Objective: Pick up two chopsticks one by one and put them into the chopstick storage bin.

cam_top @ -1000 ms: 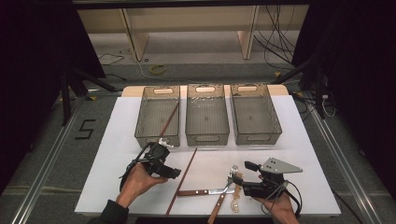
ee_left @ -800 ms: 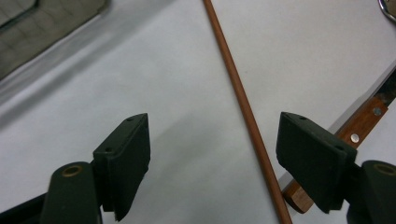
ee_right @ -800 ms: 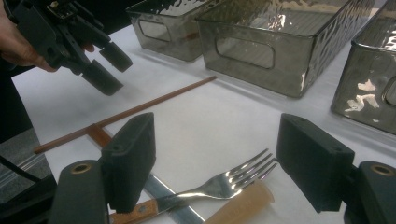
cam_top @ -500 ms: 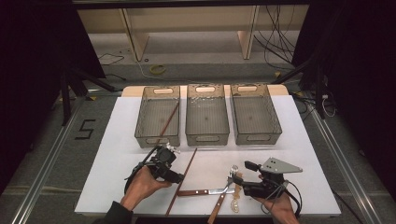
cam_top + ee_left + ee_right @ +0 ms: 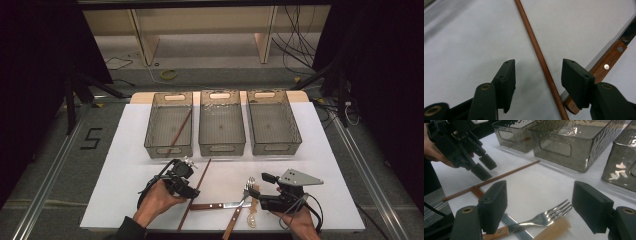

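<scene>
Straddling the thin brown wooden chopstick (image 5: pixel 537 50) that lies on the white desk (image 5: pixel 125 175), the left hand-held gripper (image 5: pixel 537 83) has its jaws apart, ready to pinch; the right hand-held gripper (image 5: pixel 539 207) waits, jaws apart, over the wooden-handled steel fork (image 5: pixel 541 218)

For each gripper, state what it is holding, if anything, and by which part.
Nothing is held. The left gripper is open, its jaws either side of the chopstick on the table without closing on it. The right gripper is open above the fork.
</scene>
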`<control>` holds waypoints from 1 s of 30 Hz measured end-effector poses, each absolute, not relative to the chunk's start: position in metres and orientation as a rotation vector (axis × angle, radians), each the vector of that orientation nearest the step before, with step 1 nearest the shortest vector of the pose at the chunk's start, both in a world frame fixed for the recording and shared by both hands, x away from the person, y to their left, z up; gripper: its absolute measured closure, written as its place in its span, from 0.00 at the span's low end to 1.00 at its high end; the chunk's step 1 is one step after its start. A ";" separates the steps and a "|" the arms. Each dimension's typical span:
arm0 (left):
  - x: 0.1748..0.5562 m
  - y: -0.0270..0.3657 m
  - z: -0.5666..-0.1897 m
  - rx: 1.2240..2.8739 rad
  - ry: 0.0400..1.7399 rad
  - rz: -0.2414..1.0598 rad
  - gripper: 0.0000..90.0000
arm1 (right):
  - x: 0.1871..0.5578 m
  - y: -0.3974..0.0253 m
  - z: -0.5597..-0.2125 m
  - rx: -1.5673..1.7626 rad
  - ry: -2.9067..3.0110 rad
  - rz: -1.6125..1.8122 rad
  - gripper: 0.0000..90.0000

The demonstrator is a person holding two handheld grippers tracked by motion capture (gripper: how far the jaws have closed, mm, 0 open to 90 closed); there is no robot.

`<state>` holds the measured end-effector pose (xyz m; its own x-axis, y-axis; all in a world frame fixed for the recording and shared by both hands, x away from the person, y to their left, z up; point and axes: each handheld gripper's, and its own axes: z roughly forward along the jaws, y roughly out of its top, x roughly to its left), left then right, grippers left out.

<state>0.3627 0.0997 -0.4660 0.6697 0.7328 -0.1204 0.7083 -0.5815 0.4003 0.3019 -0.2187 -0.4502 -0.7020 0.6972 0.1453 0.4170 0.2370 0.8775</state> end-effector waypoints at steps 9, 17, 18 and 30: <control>0.361 0.095 -0.471 2.527 1.095 0.089 0.61 | 0.302 -0.219 -0.450 1.037 2.237 1.450 0.33; 0.361 0.094 -0.470 2.575 1.069 0.122 0.70 | 0.302 -0.218 -0.450 1.037 2.238 1.448 0.33; 0.361 0.094 -0.470 2.582 1.067 0.127 0.71 | 0.302 -0.218 -0.450 1.037 2.238 1.447 0.33; 0.365 0.099 -0.470 2.602 1.027 0.127 0.86 | 0.302 -0.219 -0.450 1.035 2.237 1.446 0.33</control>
<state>0.3646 0.0985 -0.4697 0.7347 0.6771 -0.0413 0.6469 -0.6810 0.3433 0.3017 -0.2187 -0.4499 -0.7029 0.6974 0.1400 0.4138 0.2408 0.8779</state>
